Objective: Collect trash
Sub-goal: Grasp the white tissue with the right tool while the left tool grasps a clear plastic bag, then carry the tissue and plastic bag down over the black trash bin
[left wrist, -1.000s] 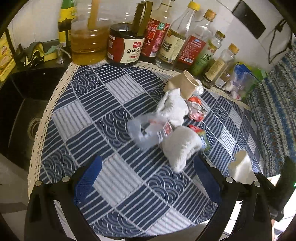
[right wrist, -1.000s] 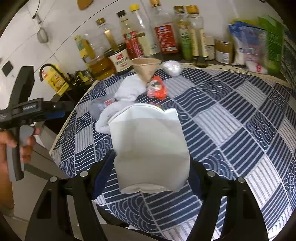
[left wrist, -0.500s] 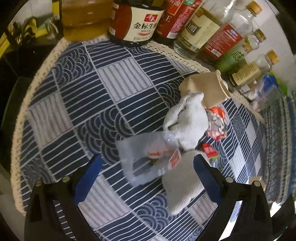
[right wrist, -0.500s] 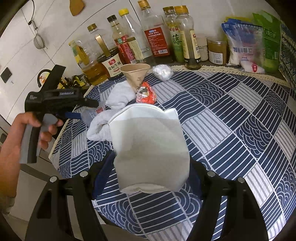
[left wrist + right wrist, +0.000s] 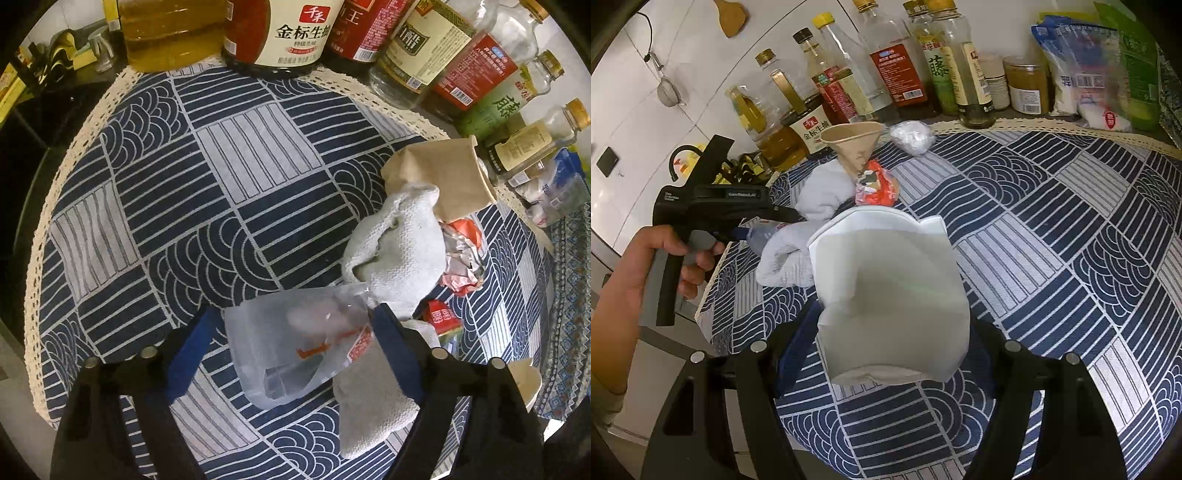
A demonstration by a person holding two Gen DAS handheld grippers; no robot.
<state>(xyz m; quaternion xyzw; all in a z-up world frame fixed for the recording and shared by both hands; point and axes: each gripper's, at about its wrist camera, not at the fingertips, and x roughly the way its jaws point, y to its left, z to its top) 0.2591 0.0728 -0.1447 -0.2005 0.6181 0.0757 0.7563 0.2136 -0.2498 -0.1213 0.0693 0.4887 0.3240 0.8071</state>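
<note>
A clear plastic wrapper (image 5: 288, 354) with red print lies on the blue patterned tablecloth (image 5: 229, 173). My left gripper (image 5: 295, 310) points down over it with the wrapper between its closing jaws; the right blue pad touches it, the left pad stands just off it. Beside it lie grey-white cloths (image 5: 399, 251), a crushed brown paper cup (image 5: 443, 173), a crumpled red wrapper (image 5: 461, 254) and a small red packet (image 5: 441, 317). My right gripper (image 5: 892, 314) is shut on a white bag (image 5: 886, 266), held mouth-up. A hand (image 5: 665, 251) holds the left gripper (image 5: 713, 206).
Sauce and oil bottles (image 5: 295, 29) line the table's back edge, with jars and food packets (image 5: 1082, 74) at the back right. A crumpled white ball (image 5: 912, 136) lies near the cup (image 5: 855, 144). A dark sink (image 5: 22, 122) lies left of the cloth's lace border.
My left gripper has come down over the trash pile and its jaws have narrowed around the clear wrapper. The right gripper still holds the white bag and has shifted slightly.
</note>
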